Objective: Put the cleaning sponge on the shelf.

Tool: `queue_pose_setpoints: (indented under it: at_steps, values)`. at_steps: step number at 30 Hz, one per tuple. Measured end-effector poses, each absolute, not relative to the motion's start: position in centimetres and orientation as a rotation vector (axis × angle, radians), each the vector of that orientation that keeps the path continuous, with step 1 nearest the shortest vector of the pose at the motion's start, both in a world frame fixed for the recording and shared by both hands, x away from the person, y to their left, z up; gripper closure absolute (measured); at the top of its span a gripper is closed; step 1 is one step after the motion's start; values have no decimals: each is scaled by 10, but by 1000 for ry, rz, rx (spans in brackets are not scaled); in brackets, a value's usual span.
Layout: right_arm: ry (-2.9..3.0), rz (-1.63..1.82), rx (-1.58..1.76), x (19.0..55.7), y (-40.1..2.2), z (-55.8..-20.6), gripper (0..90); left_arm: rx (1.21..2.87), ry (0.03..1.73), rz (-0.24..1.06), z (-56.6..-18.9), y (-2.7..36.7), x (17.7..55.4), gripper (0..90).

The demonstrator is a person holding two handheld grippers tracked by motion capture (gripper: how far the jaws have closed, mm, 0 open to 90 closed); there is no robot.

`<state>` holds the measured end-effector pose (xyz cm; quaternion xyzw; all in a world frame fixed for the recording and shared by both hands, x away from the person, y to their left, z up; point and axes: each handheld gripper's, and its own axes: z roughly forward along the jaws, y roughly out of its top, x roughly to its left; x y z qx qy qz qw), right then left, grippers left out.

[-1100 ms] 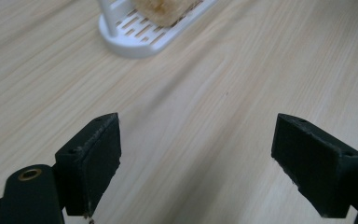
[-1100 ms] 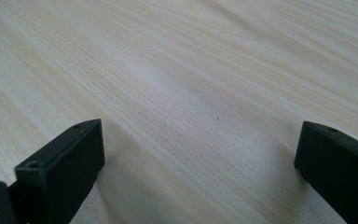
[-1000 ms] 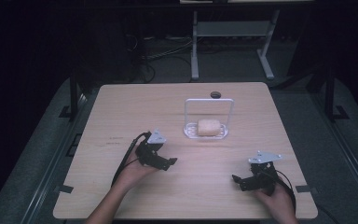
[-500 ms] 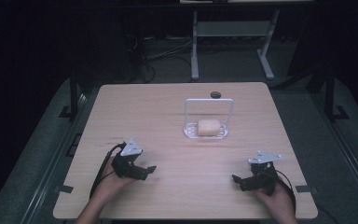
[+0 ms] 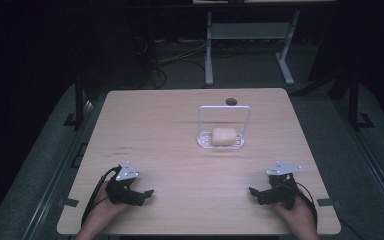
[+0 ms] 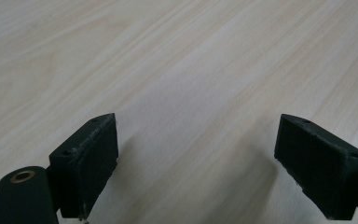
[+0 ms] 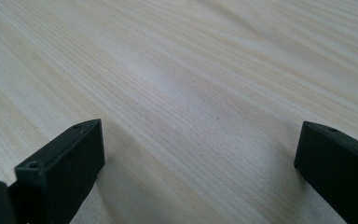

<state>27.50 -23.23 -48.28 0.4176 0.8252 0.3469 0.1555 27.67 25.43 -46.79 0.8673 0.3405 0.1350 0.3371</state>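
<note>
A tan bread roll [image 5: 223, 136] lies on a small white wire rack [image 5: 223, 108] with an upright frame, at the middle of the wooden table [image 5: 180, 130]. My left gripper [image 5: 142, 195] rests near the front left edge, held by a hand, open. In the left gripper view its two black jaws stand wide apart over bare wood [image 6: 196, 93], with nothing between them. My right gripper [image 5: 256, 194] sits near the front right edge, also open. Its jaws in the right gripper view are spread over bare wood [image 7: 191, 93]. Both grippers are well short of the roll.
A small dark round hole [image 5: 230, 102] sits in the table behind the rack. Beyond the table stand a metal-legged frame [image 5: 245, 45] and cables [image 5: 170, 55] on a dark floor. Black brackets [image 5: 75, 120] flank the table's sides.
My left gripper has drawn back toward the front left edge of the table. The right gripper has stayed in place.
</note>
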Motion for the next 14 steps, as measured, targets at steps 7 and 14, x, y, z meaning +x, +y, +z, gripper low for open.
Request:
queue_pose_setpoints:
  at_steps: [7, 14]
  values:
    - [2364, 994, 1197, 275, -232, -483, 13, 2243, 847, 351, -472, 262, 274, 127]
    - [2363, 994, 1192, 275, -232, -483, 13, 2220, 822, 354, -475, 265, 273, 127]
